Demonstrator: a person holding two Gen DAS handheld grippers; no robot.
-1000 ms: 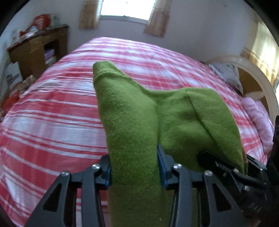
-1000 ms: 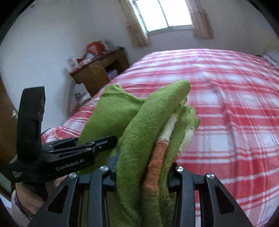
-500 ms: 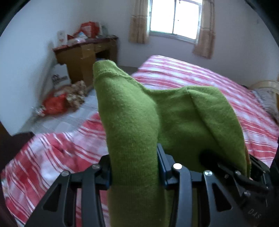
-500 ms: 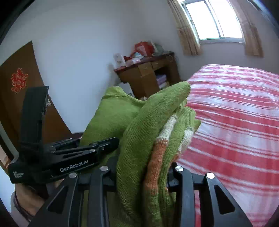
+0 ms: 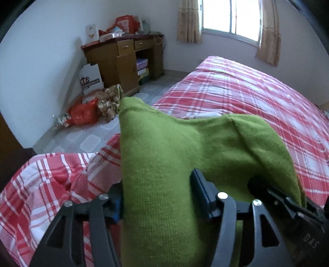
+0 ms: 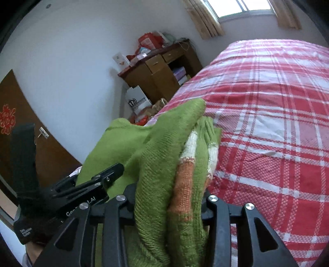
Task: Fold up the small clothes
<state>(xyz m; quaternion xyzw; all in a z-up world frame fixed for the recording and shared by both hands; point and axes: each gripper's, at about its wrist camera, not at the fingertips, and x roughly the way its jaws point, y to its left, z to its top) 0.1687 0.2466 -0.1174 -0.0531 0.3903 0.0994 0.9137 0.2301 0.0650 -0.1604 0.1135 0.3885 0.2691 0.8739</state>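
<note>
A green knitted garment with orange and white stripes is bunched up and carried over the corner of the red plaid bed. My left gripper has the plain green fold between its jaws, which are opening, though the cloth still fills the gap against both pads. My right gripper grips the striped end, its jaws opening slightly around the thick wad. Each gripper shows in the other's view: the left one and the right one, close side by side.
The bed stretches ahead and to the right. Beyond its corner are tiled floor, red and patterned bags, a wooden desk stacked with clutter, and a brown door at far left. A curtained window is behind.
Both views have swung left from the middle of the bed to its corner, the floor and the desk, and dropped lower. The left jaws stand wider around the green cloth.
</note>
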